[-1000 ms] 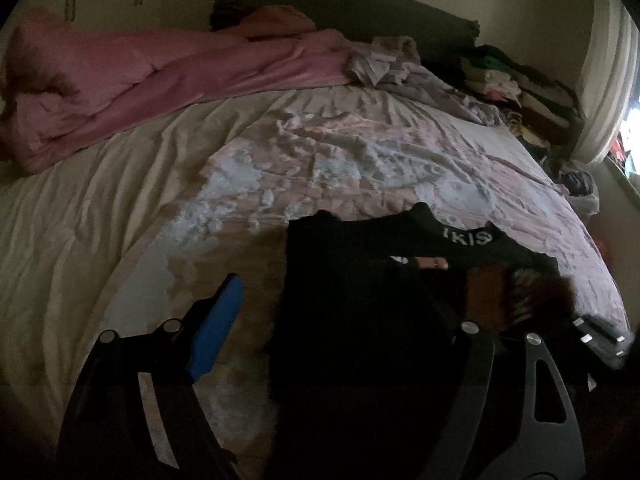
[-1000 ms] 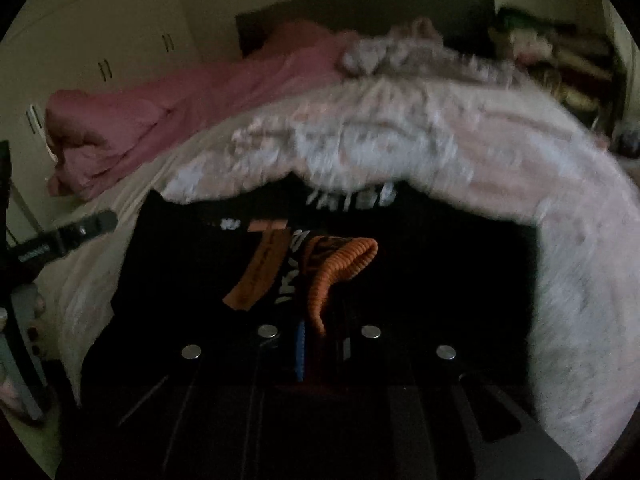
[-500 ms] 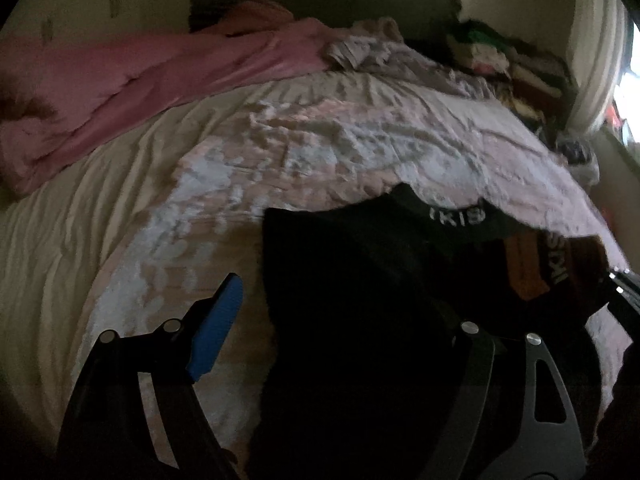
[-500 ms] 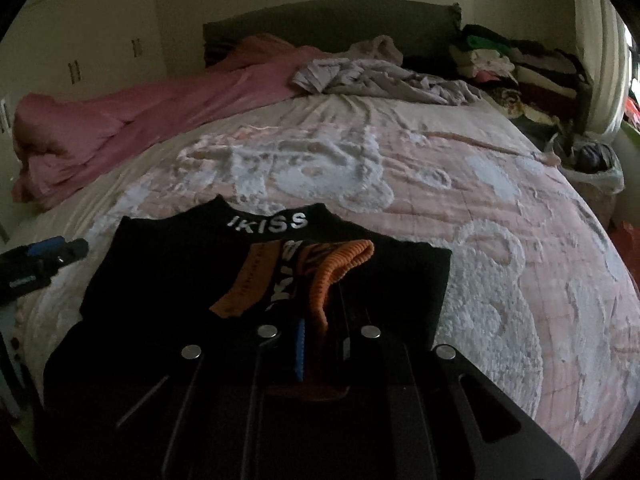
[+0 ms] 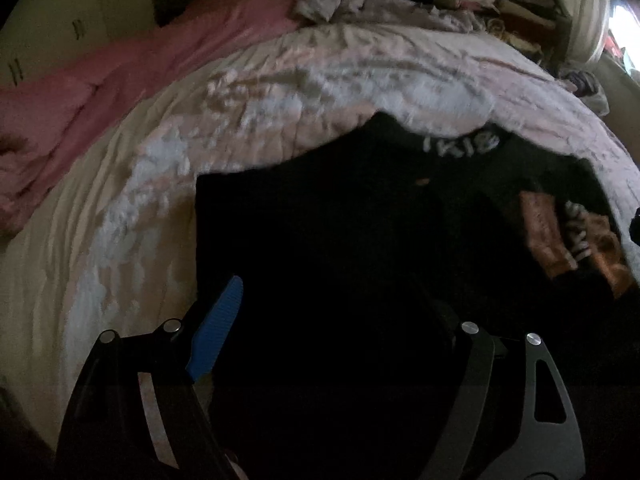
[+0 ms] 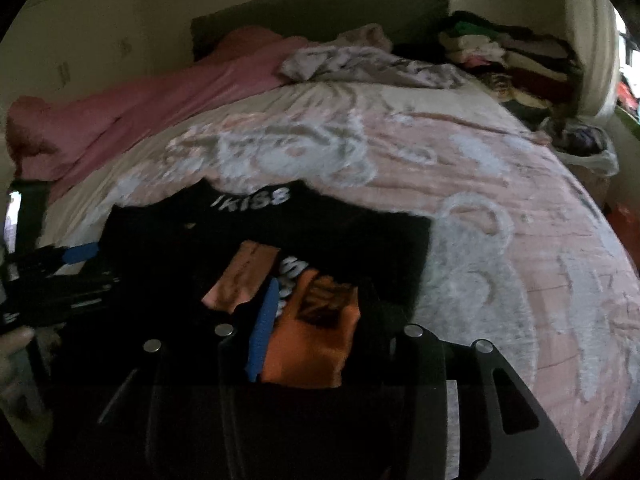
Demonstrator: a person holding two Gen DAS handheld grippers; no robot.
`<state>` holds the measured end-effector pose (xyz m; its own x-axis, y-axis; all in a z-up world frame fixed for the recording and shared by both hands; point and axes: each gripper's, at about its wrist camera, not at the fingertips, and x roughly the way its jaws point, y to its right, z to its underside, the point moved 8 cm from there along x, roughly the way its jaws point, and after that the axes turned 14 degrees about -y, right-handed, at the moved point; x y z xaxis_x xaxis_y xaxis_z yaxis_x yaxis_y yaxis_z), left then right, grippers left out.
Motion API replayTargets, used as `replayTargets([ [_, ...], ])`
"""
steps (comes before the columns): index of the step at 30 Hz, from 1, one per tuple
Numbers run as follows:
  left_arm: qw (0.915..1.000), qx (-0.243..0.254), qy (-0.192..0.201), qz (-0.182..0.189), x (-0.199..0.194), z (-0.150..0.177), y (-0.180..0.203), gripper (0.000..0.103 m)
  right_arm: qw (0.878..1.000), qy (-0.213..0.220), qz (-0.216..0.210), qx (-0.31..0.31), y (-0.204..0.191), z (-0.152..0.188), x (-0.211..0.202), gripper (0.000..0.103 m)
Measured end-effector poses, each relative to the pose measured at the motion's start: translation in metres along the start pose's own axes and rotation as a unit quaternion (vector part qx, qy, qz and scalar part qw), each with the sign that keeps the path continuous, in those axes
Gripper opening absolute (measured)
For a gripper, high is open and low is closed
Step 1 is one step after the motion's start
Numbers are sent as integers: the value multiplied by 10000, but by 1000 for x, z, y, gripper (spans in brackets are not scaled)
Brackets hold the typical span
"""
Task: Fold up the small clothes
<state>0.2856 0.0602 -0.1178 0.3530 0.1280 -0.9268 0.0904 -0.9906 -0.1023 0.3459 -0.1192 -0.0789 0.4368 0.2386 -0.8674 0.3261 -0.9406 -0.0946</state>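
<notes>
A black garment [image 6: 256, 248] lies flat on the near part of the bed, its collar band lettered "IKISS" [image 6: 252, 199] pointing toward the headboard. Orange patches with white print [image 6: 308, 320] sit on its near right portion, bunched rather than flat.

The right tool [image 6: 316, 328] stands at that orange fabric: its blue-padded finger [image 6: 262, 332] rests against the left edge of the cloth, and the fingers are parted about the width of the bunch (whether they actually pinch it I cannot tell, as the other finger is lost in the dark). The left tool [image 5: 336, 320] hovers over the garment's left part with its fingers spread wide and nothing between them; its blue pad [image 5: 218, 328] shows at the cloth's left edge. From the right wrist view, that tool [image 6: 60, 280] appears at the garment's left side.

The bed [image 6: 500, 200] wears a pink and white patterned cover. A pink duvet [image 6: 140, 120] is heaped along the far left, a pale crumpled sheet [image 6: 372, 64] lies by the dark headboard [image 6: 320, 12], and stacked clothes [image 6: 512, 56] fill the far right corner.
</notes>
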Motion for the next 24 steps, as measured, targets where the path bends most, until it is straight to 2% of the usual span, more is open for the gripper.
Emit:
replayTargets([
  [3, 9998, -68, 1, 166, 4, 5, -5, 74, 9994, -272, -165, -124, -14, 5, 15, 42],
  [6, 9998, -50, 19, 200, 2, 6, -6, 74, 9978, -655, 61, -92, -11, 14, 36, 42],
  [8, 9997, -68, 24, 235, 1, 7, -6, 74, 9970, -762, -41, 82, -7, 19, 45, 42],
  [15, 9995, -108, 65, 299, -6, 9, -5, 74, 9989, -456, 50, 84, -13, 20, 26, 49],
  [22, 9988, -161, 168, 432, -21, 11, -7, 74, 9995, -57, 295, -4, -21, 16, -4, 68],
  [24, 9986, -175, 197, 469, -26, 12, -7, 74, 9995, 15, 320, -32, -23, 15, -12, 68],
])
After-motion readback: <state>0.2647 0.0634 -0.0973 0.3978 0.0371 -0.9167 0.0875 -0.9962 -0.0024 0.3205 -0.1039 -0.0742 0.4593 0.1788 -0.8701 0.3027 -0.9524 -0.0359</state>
